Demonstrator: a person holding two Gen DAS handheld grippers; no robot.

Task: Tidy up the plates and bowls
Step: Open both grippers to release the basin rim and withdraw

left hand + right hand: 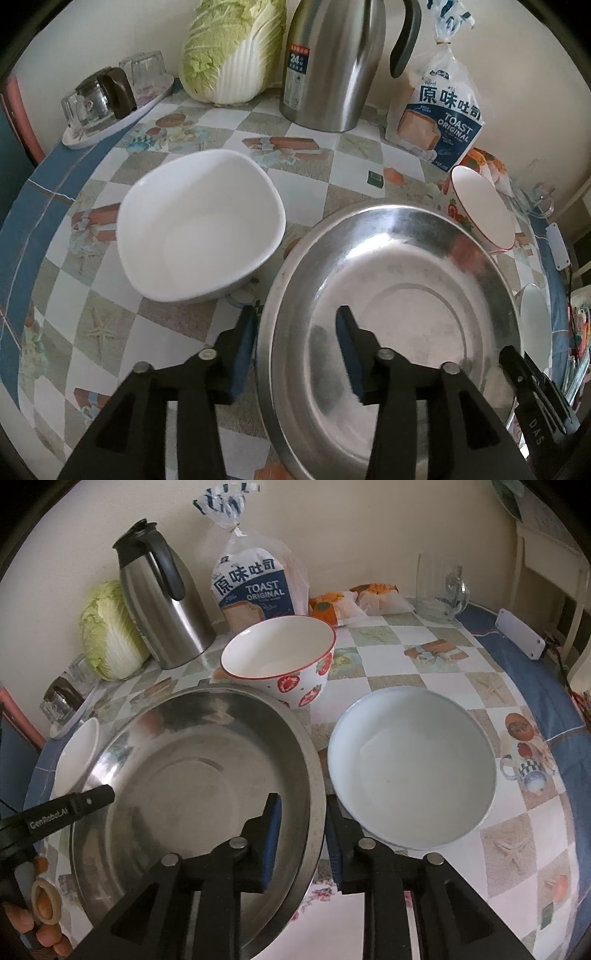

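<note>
Counter: a checked cloth with seaside prints and a blue border covers the counter (443,679), which is pushed against a cream wall.
Left tongs: the left tongs (295,332) straddle the near-left rim of the wide, shallow stainless-steel basin (399,280), one blue pad outside and one inside; the pads stand spread, clear of the metal.
Right tongs: the right tongs (303,827) straddle the basin's right rim (314,760), pads close on either side; whether they press on it I cannot tell.
Hand: fingers of the person's left hand (37,923) show at the lower left of the right wrist view.
Basin: it sits on the counter, in the middle of the crockery.
White bowls: a rounded-square white ceramic bowl (199,225) stands just beside the basin's left; a round pale bowl (410,768) stands just beside its right.
Strawberry bowl: a red-rimmed white bowl with strawberry print (280,657) stands just behind the basin.
Back row: a napa cabbage (232,51), a steel thermos jug with black handle (332,62) and a bag of toast bread (439,118) line the wall.
Corners: upturned glasses sit on a small white tray (110,96) at far left; a clear glass mug (439,587) at far right.
</note>
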